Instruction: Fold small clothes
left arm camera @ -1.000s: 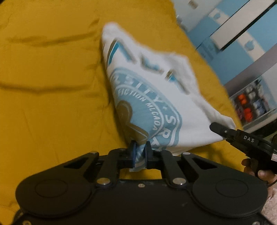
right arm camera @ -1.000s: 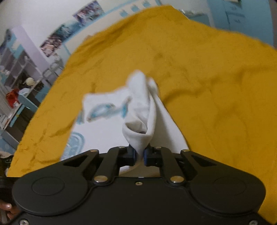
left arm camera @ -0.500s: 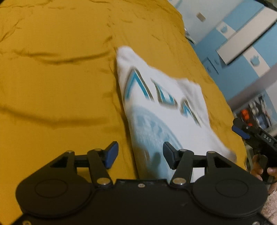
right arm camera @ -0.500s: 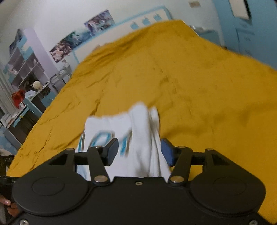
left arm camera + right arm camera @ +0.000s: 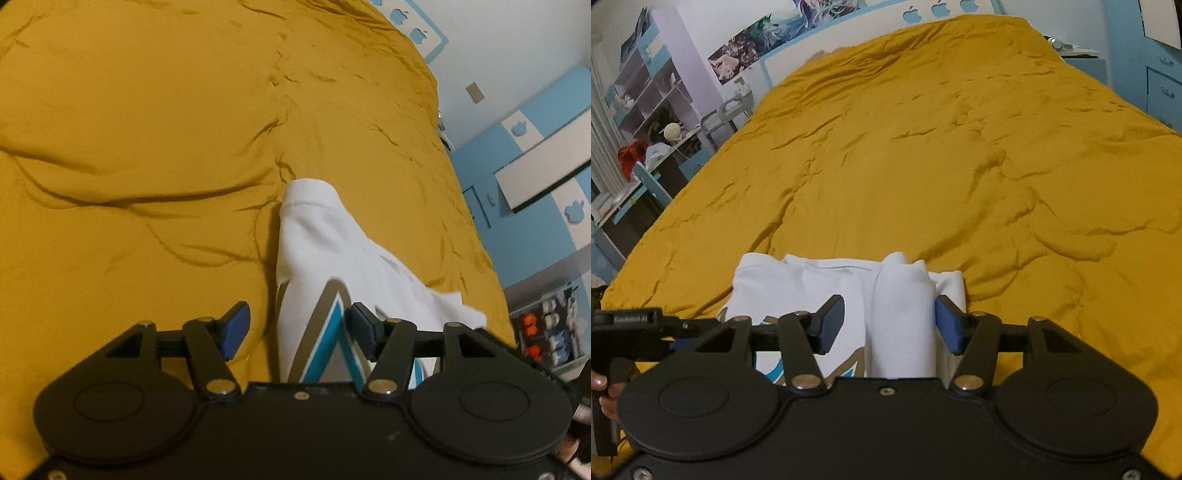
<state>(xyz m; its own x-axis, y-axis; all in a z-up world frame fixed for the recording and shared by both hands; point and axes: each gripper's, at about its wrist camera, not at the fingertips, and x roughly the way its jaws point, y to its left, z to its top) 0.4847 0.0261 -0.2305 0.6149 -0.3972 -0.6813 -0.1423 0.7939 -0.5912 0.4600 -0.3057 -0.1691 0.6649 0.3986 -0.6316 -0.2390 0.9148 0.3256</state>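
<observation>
White T-shirt (image 5: 798,284) with a blue and tan print lies on the mustard-yellow bedspread (image 5: 923,155), at the near end of the bed just under both grippers. It looks folded already into a compact packet: in the right wrist view one long edge is doubled into a soft rolled ridge running away from the camera, with flat layers beside it. At least one fold seems done; whether another fold is due I can't say, since the tool bodies hide the near half of the cloth.

Left gripper (image 5: 295,328) is letting go, its jaws opening, the blue pads standing apart either side of the shirt's edge with a sliver of the print between them but no pinch on it. Right gripper (image 5: 890,326) has its jaws parted too, straddling the rolled ridge; the right-hand pad sits very close to the cloth, yet nothing looks squeezed.

Fabric reads as soft cotton knit, matte, with a ribbed band at the far tip in the left wrist view. Bedspread is thick, quilted-looking and full of shallow creases, so the shirt rests on an uneven, yielding surface.
</observation>
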